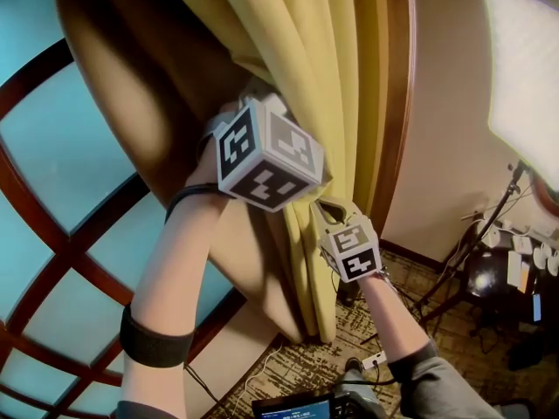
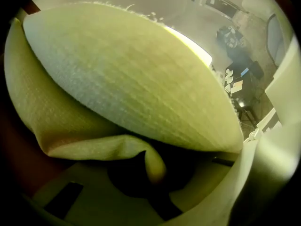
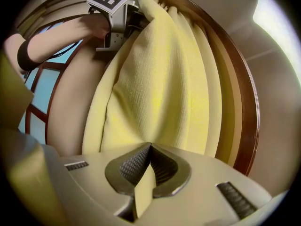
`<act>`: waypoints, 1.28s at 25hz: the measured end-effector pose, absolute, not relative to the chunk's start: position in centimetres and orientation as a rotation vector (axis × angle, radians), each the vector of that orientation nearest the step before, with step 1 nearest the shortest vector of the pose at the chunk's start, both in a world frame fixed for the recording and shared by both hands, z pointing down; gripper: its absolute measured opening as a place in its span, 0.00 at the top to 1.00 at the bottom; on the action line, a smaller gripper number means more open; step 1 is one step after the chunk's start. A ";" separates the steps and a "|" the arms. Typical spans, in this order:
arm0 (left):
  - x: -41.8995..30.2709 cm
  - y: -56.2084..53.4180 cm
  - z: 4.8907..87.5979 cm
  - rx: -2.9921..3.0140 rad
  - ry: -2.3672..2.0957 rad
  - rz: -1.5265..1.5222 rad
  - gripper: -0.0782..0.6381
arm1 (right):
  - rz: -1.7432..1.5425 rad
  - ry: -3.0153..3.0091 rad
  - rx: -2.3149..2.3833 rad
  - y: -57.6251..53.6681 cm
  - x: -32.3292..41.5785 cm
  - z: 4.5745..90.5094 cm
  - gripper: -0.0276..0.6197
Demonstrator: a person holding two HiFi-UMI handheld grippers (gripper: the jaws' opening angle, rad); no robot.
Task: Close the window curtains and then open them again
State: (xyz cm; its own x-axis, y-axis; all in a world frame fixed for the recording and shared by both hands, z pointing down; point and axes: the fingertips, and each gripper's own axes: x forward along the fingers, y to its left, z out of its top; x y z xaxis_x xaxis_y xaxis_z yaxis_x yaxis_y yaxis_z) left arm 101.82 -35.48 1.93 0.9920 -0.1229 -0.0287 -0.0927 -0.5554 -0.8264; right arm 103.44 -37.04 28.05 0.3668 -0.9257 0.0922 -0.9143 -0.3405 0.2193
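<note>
Curtain [image 1: 306, 51], yellow, hangs bunched against the right frame [image 1: 398, 103] of the window [image 1: 61, 155] in the head view. The left gripper [image 1: 266, 157] is sunk in its folds high up, and the right gripper [image 1: 351, 250] is lower, at its edge. Left gripper view: closed jaws pinch a fold, and cloth fills the picture. Right gripper view: jaws clamp a thin fold, with the curtain rising just ahead.

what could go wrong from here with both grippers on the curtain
1. The right gripper is shut on just a thin fold of the curtain; a hard pull may slip it free.
2. The left gripper grips higher up, so uneven pulls could strain the fabric.
3. The power strip on the floor could trip a sideways step.
</note>
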 end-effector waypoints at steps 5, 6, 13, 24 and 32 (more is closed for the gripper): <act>104.3 -34.6 3.9 -2.154 0.080 -0.134 0.89 | -0.004 -1.621 2.380 -36.9 104.9 28.1 0.94; 105.5 -34.4 5.4 -2.139 0.054 -0.178 0.89 | 0.019 -1.610 2.376 -36.7 105.2 28.4 0.94; 111.7 -33.5 8.3 -2.239 -0.030 -0.223 0.89 | 0.067 -1.569 2.386 -35.5 109.0 28.8 0.94; 116.7 -33.1 7.5 -2.256 -0.023 -0.231 0.89 | 0.017 -1.561 2.321 -35.7 113.6 27.0 0.94; 122.3 -34.0 6.8 -2.269 -0.011 -0.244 0.89 | 0.001 -1.573 2.314 -36.7 118.6 26.1 0.94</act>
